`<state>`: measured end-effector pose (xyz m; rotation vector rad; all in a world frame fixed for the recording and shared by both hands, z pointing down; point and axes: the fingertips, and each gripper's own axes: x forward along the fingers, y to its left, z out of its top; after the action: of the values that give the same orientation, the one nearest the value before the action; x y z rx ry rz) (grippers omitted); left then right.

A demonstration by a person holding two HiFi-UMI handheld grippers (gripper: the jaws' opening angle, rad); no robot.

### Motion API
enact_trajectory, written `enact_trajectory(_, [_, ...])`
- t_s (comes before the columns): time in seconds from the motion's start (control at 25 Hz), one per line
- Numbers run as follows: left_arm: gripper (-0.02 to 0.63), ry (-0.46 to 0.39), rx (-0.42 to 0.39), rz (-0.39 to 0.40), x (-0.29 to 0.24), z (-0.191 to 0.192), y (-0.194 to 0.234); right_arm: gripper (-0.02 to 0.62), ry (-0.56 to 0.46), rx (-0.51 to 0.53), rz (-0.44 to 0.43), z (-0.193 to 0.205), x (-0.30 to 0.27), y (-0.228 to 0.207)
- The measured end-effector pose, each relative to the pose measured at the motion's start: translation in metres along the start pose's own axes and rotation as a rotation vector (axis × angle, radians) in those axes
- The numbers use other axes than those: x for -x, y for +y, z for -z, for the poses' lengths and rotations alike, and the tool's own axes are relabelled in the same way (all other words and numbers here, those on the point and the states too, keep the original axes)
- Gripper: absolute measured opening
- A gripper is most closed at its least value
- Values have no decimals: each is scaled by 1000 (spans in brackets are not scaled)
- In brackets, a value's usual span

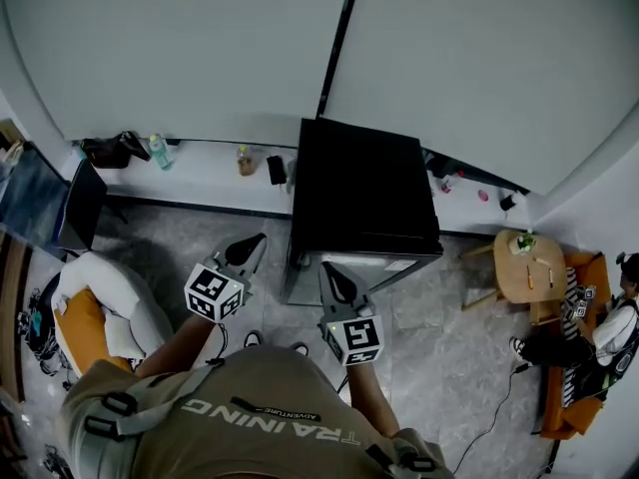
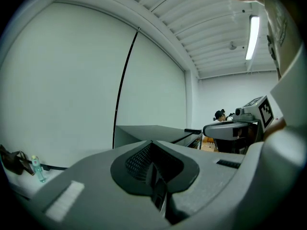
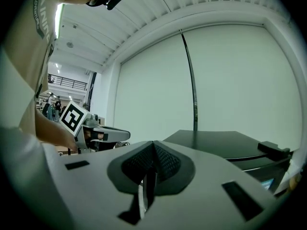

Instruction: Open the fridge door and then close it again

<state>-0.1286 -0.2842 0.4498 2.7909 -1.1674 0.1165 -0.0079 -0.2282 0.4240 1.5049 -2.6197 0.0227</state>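
A low black fridge stands against the white wall, and I look down on its flat top; its grey front faces me and the door looks closed. My left gripper hangs just left of the fridge's front corner, jaws shut and holding nothing. Right in front of the fridge's face is my right gripper, also shut and empty. The left gripper view shows its jaws together, the fridge top beyond and the right gripper alongside. In the right gripper view the jaws meet before the fridge top.
A white ledge along the wall carries a dark bag, bottles and small items. A white and orange armchair stands at the left. At the right are a round wooden table and a seated person.
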Motion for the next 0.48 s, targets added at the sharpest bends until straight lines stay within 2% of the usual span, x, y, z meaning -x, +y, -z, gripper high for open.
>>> enact_trajectory(0.24, [0,-9,11,-25,-2,3,6,6,8,-28,8,-2,-1,-9])
enact_trajectory(0.36, [0,-6,13,-21,-7,4,8,6,37,-27,15,3,0,-13])
enact_trajectory(0.48, [0,-2,14,-10,-19,3,8,6,22,-29,17,2,-3,-19])
